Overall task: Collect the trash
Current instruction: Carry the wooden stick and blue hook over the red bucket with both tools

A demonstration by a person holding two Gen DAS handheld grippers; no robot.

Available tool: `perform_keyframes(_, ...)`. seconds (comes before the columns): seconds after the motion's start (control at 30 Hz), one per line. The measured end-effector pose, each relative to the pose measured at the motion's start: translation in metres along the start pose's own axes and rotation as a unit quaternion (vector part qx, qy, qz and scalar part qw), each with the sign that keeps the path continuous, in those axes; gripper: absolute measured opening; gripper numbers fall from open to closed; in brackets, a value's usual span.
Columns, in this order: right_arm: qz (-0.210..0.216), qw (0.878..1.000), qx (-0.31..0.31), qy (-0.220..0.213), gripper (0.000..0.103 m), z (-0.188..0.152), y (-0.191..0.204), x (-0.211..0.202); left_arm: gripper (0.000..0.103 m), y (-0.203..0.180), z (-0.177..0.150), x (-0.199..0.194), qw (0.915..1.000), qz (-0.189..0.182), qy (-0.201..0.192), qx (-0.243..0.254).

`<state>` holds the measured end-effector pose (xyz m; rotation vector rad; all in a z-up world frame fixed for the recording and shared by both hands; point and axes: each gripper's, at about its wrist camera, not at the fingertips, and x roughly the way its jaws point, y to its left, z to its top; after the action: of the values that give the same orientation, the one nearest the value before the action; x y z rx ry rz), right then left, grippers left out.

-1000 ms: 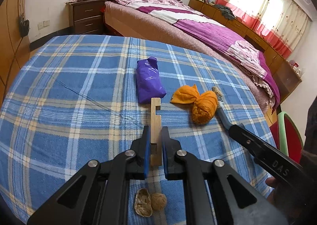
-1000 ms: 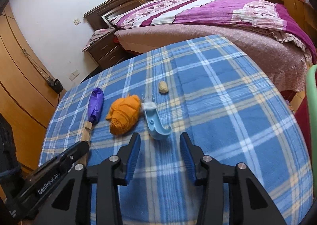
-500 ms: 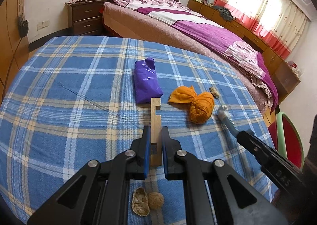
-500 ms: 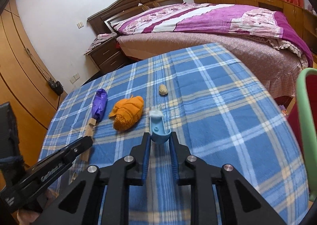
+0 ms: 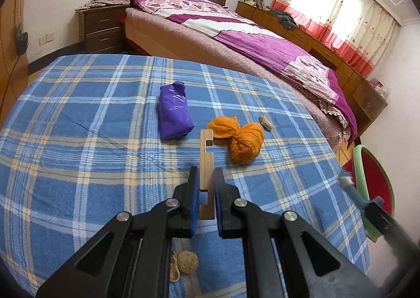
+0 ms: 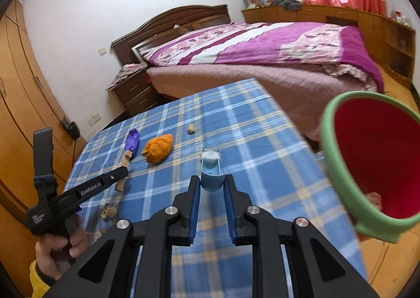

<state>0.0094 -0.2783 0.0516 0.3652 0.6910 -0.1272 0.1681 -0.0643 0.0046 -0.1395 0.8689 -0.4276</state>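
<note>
My left gripper (image 5: pixel 205 178) is shut on a notched wooden stick (image 5: pixel 206 158) and holds it above the blue plaid table (image 5: pixel 78 119). My right gripper (image 6: pixel 212 185) is shut on a light blue plastic piece (image 6: pixel 211 171) with white stuff at its tip, lifted near the table's right edge. A red bin with a green rim (image 6: pixel 372 161) stands just right of it. On the table lie a purple bag (image 5: pixel 174 111), an orange cloth bundle (image 5: pixel 242 140), a small nut shell (image 5: pixel 265 123) and walnut shells (image 5: pixel 185 262).
A bed with a purple cover (image 5: pixel 236 35) stands beyond the table. A wooden nightstand (image 5: pixel 101 27) is at the back left. Wooden wardrobes (image 6: pixel 23 103) line the left wall. The red bin also shows at the right in the left wrist view (image 5: pixel 375 185).
My right gripper closed on the light blue piece, lifted it off the table and carried it right toward the red bin. My left gripper kept hold of the stick and rose a little.
</note>
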Motion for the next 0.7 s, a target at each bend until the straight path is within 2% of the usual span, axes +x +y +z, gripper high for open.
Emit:
perform_keyframes(0.37,-0.061,0.995,0.064,-0.045,0.020,-0.009,-0.066,-0.060,0.010,-0.012,0.002,-0.010,0.9998,-0.003,-0.008,0.016)
perform_keyframes(0.5,-0.078,0.992,0.086,-0.058,0.020,-0.011,-0.088,-0.072,0.010,-0.027,0.003,-0.018,0.9994,-0.009,-0.009,0.032)
perform_keyframes(0.7,-0.089,0.986,0.115,-0.077,0.020,-0.015,-0.115,-0.087,0.010,-0.063,0.001,-0.028,0.9976,-0.037,-0.002,0.057)
